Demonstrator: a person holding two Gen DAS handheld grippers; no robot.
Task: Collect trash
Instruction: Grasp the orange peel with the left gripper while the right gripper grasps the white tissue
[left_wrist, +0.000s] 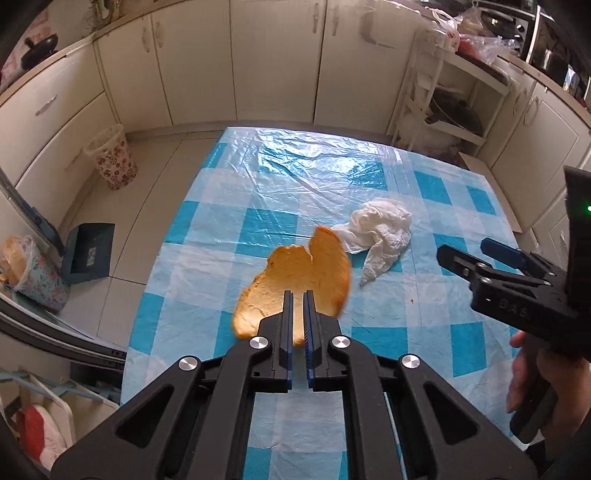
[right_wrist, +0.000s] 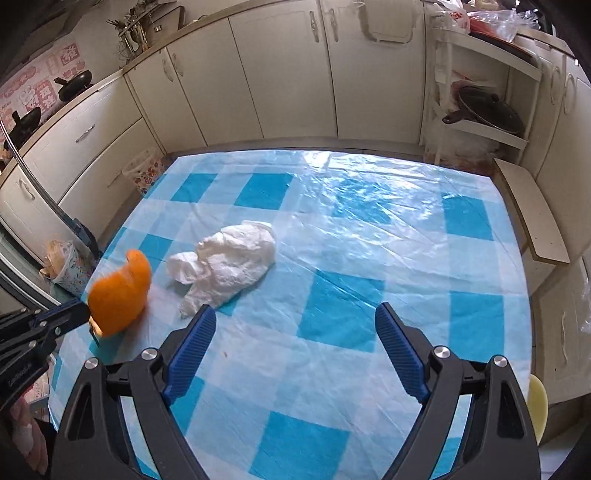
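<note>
Above the checked tablecloth (left_wrist: 207, 258), the left gripper (left_wrist: 298, 295) pinches a light, stiff orange peel (left_wrist: 295, 273) by its edge; at two o'clock lies a soft crumpled tissue (left_wrist: 380, 229); the right gripper (right_wrist: 295, 325) gapes wide, best pinching its bunched middle.

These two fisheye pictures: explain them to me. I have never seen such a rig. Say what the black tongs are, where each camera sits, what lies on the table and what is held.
No robot is here: a person holds a pair of black tongs in each hand, with a camera on each pair looking forward along its fingers.

The left camera shows the left tongs shut on a piece of orange peel, lifted above the table. The right tongs enter from the right edge of that picture.

The right camera shows the right tongs open and holding nothing. The same peel shows at the left.

A crumpled white tissue lies on the blue checked cover. On the floor stands a flowered bin.
</note>
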